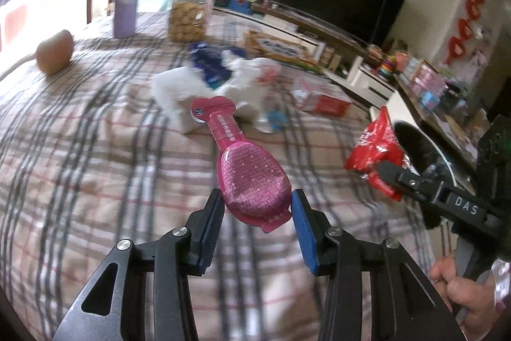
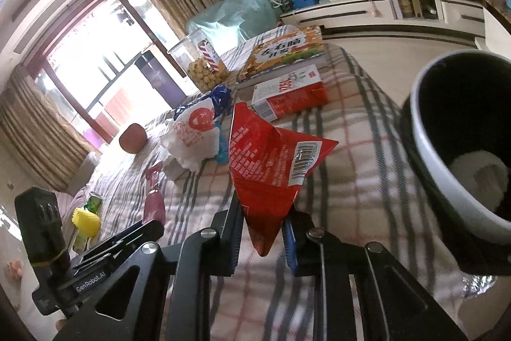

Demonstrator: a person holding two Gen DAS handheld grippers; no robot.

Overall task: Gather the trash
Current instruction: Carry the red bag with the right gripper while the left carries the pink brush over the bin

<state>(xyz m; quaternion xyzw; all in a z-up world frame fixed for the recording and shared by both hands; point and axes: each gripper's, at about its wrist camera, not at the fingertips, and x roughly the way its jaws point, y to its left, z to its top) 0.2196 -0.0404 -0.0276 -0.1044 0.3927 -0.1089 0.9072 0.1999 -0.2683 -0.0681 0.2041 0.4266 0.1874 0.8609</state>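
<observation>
- Left gripper (image 1: 258,206) pinches the bulbous near end of a pink plastic pod (image 1: 252,181), held above the plaid tablecloth (image 1: 95,149); it looks light, stiff and probably slick.
- Right gripper (image 2: 263,224), closed on a red snack wrapper (image 2: 268,155): thin, crinkly, best gripped by its corner.
- Far right, the trash bin (image 2: 424,130) is cut off; its contents are unclear.

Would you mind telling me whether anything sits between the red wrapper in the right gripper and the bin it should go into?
Nothing visible does. The right gripper is shut on the red wrapper, held up off the plaid cloth. The bin stands open just to its right, with only open air between wrapper and rim.
</observation>
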